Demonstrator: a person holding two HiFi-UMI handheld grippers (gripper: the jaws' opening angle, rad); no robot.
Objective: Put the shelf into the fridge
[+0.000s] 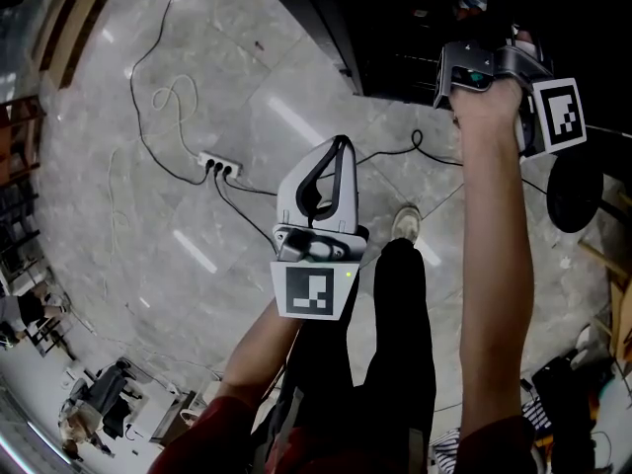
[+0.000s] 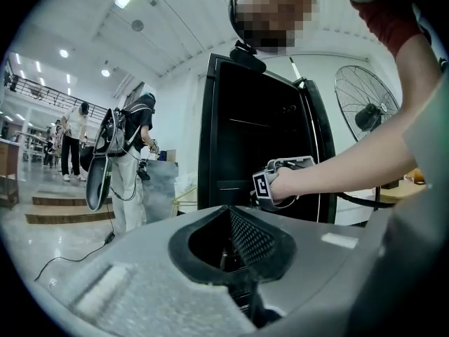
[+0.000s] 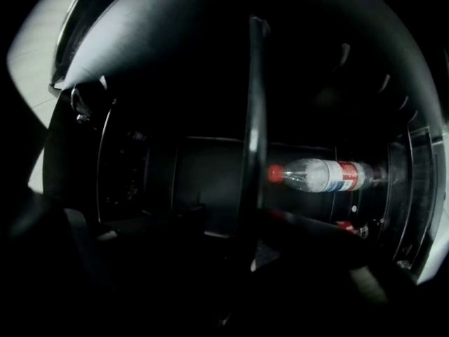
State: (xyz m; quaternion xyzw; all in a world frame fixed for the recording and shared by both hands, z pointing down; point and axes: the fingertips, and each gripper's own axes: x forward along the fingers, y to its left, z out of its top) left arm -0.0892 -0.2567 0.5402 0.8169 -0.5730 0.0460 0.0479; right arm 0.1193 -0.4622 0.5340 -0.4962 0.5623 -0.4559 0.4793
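ok so I'm standing here watching this: the person's right gripper (image 1: 472,67) is in the upper right of the head view, reaching into the black fridge (image 2: 208,132), which sits mid-frame in the left gripper view. It's really dark in there. In the right gripper view a thin strip runs top to bottom down the centre. I take that for the shelf (image 3: 254,104) seen edge-on, already inside the cabinet. A plastic bottle (image 3: 323,175) with a red cap shows right of centre, sideways in the frame, its cap close to the strip. The right jaws look spread, a dark side on either side of the strip. I can't see them actually pressing on it, so I'd call that no grip right now

The left gripper (image 1: 339,151) hangs in the middle of the head view over the marble floor (image 1: 197,166), jaws pressed together at the tips with nothing in them

How it'll handle, my guess: a flat, rigid panel, not heavy, but with an edge that slim it could slip or twist if pinched off to one side. Can't tell if it's glass or wire. If it's glass, knocks on the fridge walls are the worry. I'd pinch the front edge near its middle and keep it flat
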